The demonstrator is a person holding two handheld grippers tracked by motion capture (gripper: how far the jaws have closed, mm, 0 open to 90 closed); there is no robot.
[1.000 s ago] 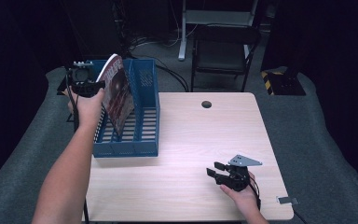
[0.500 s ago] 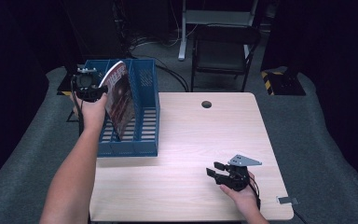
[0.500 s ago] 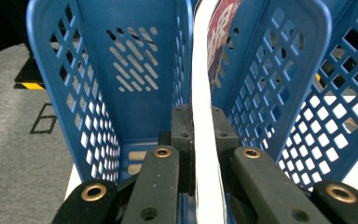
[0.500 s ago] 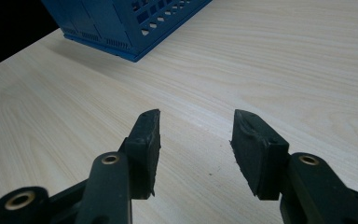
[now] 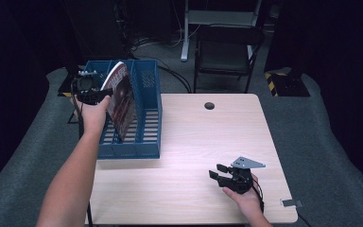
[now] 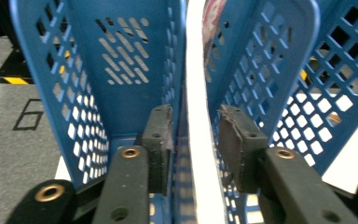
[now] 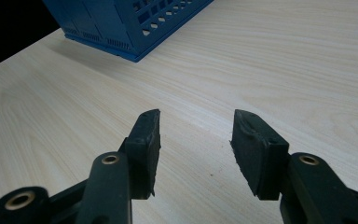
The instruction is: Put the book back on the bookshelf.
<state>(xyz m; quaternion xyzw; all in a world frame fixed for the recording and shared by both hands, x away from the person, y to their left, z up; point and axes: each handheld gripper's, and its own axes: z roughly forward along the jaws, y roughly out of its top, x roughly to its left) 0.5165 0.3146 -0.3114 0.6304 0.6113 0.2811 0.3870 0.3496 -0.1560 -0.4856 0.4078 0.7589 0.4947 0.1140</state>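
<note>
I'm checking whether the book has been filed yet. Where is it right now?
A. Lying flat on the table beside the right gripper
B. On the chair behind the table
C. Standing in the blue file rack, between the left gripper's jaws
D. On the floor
C: the book stands in the blue file rack, with the left gripper straddling its edge, pads just opened off it.

high view looks down from above; both gripper views sit close, sharing the blue rack point(image 5: 144, 113).
</note>
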